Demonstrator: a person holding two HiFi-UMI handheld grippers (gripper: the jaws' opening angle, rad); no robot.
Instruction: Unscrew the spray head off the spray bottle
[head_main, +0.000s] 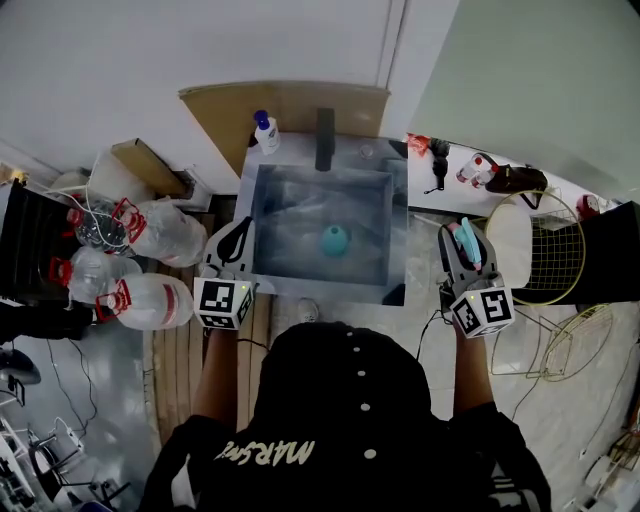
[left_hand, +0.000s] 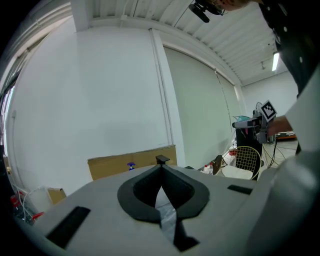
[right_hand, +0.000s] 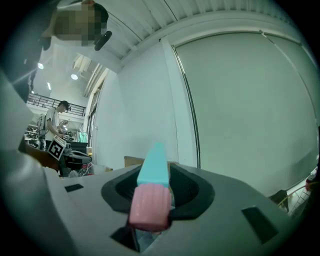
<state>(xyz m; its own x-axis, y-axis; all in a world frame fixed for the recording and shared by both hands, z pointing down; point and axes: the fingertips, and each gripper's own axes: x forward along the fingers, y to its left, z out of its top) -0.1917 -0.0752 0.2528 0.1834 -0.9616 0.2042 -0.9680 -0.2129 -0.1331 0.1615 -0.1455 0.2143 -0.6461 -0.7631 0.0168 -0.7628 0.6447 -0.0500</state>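
Note:
The teal spray bottle (head_main: 334, 240) lies without its head in the steel sink (head_main: 262, 200). The spray head (head_main: 467, 243), teal with a ribbed pink collar (right_hand: 149, 204), is off the bottle, and my right gripper (head_main: 462, 234) is shut on it, held up to the right of the sink. In the right gripper view the spray head (right_hand: 154, 167) stands between the jaws, nozzle pointing away. My left gripper (head_main: 238, 230) hangs at the sink's left edge, shut with nothing in it. In the left gripper view its jaws meet in a closed line (left_hand: 161, 170), and the right gripper (left_hand: 255, 123) shows far off.
A black faucet (head_main: 325, 138) and a white bottle with a blue cap (head_main: 265, 132) stand behind the sink. Large water jugs (head_main: 150, 300) lie on the floor at the left. A yellow wire basket (head_main: 548, 250) and small bottles (head_main: 476, 168) are at the right.

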